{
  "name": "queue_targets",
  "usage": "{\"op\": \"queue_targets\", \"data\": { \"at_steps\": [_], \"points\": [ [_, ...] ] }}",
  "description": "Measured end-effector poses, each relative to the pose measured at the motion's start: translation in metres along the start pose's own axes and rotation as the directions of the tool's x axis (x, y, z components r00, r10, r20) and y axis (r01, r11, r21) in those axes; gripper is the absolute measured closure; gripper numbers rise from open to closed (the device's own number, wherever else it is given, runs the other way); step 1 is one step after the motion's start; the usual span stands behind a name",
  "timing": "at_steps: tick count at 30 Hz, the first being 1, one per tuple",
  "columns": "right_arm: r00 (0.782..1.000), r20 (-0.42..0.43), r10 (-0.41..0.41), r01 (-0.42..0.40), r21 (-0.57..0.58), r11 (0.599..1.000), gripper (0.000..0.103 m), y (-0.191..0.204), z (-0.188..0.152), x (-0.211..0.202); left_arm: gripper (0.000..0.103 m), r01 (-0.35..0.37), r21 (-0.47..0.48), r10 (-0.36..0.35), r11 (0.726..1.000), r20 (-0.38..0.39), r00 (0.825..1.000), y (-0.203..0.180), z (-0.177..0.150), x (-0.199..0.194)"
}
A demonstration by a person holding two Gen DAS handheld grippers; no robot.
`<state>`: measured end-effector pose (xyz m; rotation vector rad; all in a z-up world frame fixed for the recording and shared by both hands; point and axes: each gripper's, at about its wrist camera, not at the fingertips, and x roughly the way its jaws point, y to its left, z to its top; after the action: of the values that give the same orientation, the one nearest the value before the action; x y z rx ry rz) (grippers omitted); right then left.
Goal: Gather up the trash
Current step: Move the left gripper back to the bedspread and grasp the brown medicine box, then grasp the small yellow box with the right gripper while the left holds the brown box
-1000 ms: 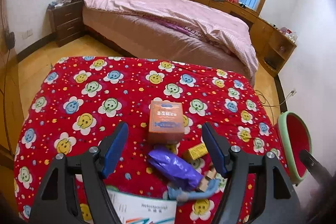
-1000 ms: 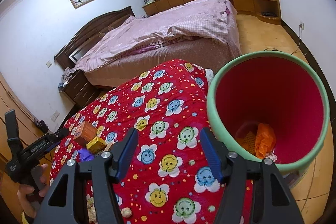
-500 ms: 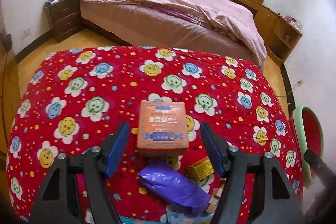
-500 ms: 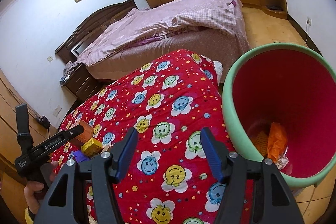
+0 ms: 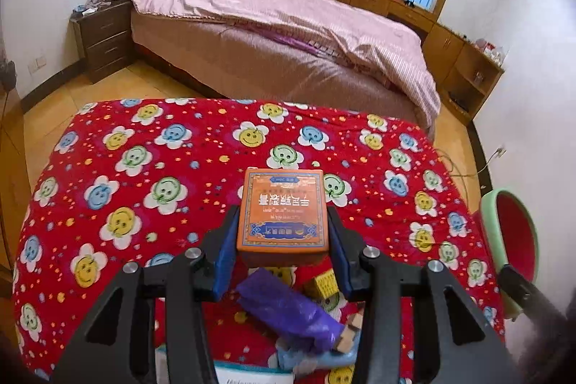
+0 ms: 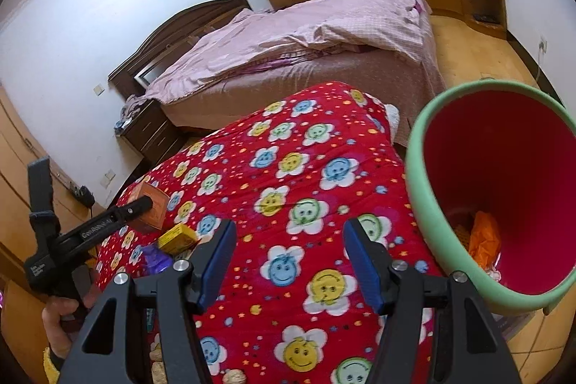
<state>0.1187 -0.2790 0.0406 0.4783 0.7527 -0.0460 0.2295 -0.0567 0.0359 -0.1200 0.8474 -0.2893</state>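
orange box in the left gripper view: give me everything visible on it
The orange cardboard box is flat and roughly square, with rounded edges, a blue ornamental border and printed characters that read upside down from the left wrist camera. It sits between the blue pads of the left gripper, whose jaws have just been closing and now press on both sides. In the right wrist view the box appears tilted, one edge raised off the red smiley-flower cloth. A purple plastic wrapper lies just in front of it.

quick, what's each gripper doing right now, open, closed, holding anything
Left gripper: jaws just closing, now shut on the orange box.
Right gripper: open, holding nothing.
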Motion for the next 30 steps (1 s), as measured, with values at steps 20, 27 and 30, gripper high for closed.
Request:
{"op": "queue_targets", "data": {
  "at_steps": [20,27,30],
  "points": [
    [0.98,-0.179,0.082,-0.121,-0.222,0.967,0.038,0.107,-0.018,0.067,0.057,-0.15,-0.205,0.162,0.967,0.043,0.986,0.091,-0.048,-0.069],
    [0.977,-0.204,0.064,-0.116,-0.256,0.96,0.038,0.124,-0.021,0.09,0.057,-0.141,-0.233,0.153,0.962,0.036,0.988,0.102,-0.056,-0.069],
    [0.976,-0.204,0.079,-0.13,-0.254,0.958,0.041,0.126,-0.019,0.097,0.057,-0.143,-0.232,0.155,0.962,0.035,0.987,0.102,-0.057,-0.068]
  ]
}}
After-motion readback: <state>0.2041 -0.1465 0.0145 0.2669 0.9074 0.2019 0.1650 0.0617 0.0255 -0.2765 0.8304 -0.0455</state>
